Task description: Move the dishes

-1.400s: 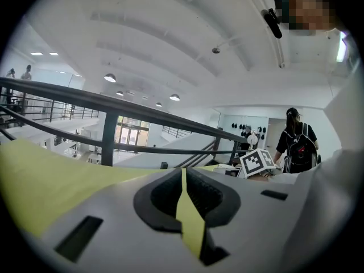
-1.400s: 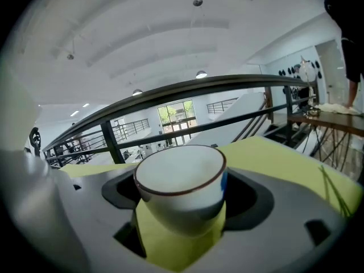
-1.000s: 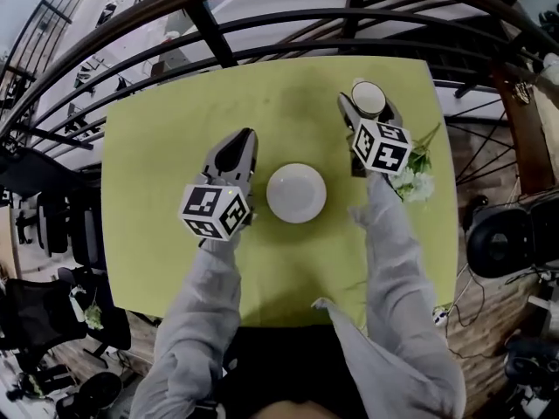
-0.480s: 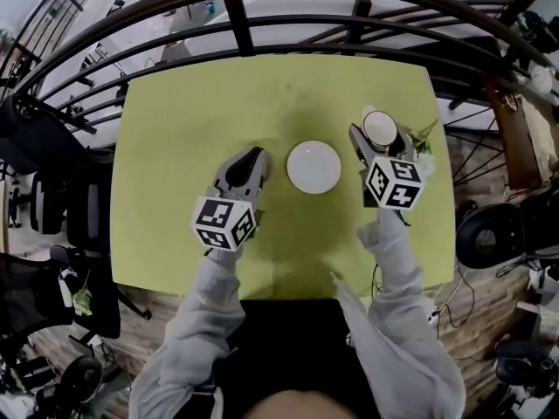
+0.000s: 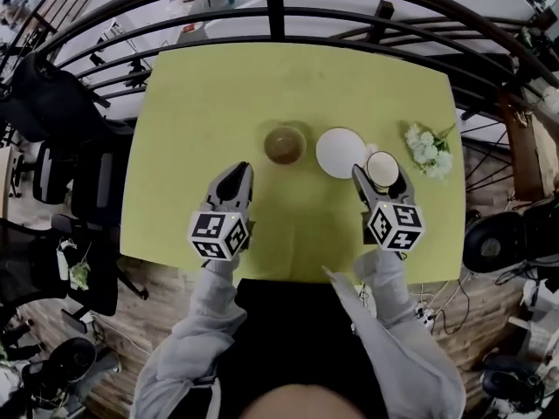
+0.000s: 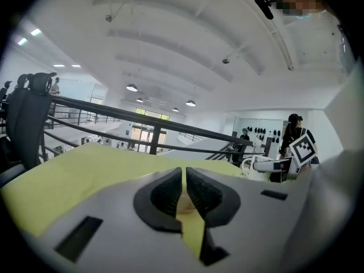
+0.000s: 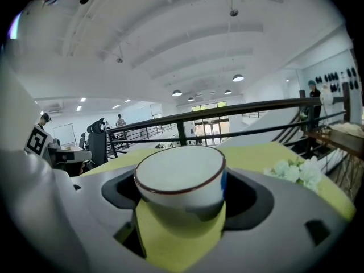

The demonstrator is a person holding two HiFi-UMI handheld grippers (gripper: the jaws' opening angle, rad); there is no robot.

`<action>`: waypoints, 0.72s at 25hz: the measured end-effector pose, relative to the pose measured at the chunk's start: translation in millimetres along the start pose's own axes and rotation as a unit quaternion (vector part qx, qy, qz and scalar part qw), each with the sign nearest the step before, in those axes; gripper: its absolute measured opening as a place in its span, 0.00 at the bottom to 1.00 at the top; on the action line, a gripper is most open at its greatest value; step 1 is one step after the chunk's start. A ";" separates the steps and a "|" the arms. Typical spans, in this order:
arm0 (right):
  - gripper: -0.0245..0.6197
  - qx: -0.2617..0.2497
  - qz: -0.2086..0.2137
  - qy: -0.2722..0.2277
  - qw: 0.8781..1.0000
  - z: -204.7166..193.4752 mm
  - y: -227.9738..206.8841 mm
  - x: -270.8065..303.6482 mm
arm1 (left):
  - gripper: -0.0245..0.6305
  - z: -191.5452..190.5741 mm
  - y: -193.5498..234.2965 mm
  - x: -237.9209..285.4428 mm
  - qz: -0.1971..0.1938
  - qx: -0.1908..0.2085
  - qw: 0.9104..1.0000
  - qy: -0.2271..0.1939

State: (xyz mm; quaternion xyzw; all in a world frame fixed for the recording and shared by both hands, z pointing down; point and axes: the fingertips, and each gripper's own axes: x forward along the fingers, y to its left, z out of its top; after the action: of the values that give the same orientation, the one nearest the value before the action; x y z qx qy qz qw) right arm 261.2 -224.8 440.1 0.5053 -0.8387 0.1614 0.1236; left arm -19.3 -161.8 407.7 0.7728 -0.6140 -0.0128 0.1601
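Two grippers are over a yellow-green desk [image 5: 210,103] that has a dark railing [image 5: 275,11] along its far side. The right gripper [image 5: 383,180] has its fingers [image 7: 243,199] spread wide and clamped on a white cup [image 7: 181,178] with a thin brown rim. The cup is upright over the right part of the desk, just beside a white plate [image 5: 340,153] that lies to its left. A brown bowl [image 5: 285,144] stands just left of the plate, not touching it. White flowers [image 5: 427,148] lie by the right edge. The left gripper [image 5: 234,178] hovers toward the front left, apart from the dishes, its fingers [image 6: 168,193] drawn together with only a slit between them, grasping nothing
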 end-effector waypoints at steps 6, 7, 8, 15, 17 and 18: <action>0.70 -0.009 0.021 0.027 0.999 -35.5 36.9 -16.1 | 0.09 -25.8 46.8 -51.2 0.073 -0.028 0.997 0.011; 0.70 -0.013 0.024 0.031 0.999 -40.2 43.5 -16.8 | 0.09 -29.6 53.3 -57.8 0.085 -0.032 0.996 0.012; 0.70 -0.015 0.029 0.035 0.999 -44.5 50.5 -17.0 | 0.09 -33.0 58.9 -64.3 0.096 -0.035 0.995 0.013; 0.70 -0.035 0.097 0.054 0.993 -58.3 107.5 3.6 | 0.09 -45.4 83.7 -101.1 0.147 -0.046 0.988 0.014; 0.70 -0.042 0.120 0.055 0.990 -58.2 125.8 12.8 | 0.09 -47.9 89.3 -109.3 0.157 -0.048 0.986 0.015; 0.70 -0.046 0.131 0.057 0.989 -58.1 135.7 17.5 | 0.09 -48.8 92.6 -113.3 0.162 -0.051 0.985 0.014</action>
State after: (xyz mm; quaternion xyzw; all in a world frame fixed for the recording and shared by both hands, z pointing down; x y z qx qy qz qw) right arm 135.2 -156.7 480.1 0.3748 -0.8958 0.1656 0.1720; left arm -124.1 -60.5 458.4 0.6542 -0.7270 -0.0072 0.2085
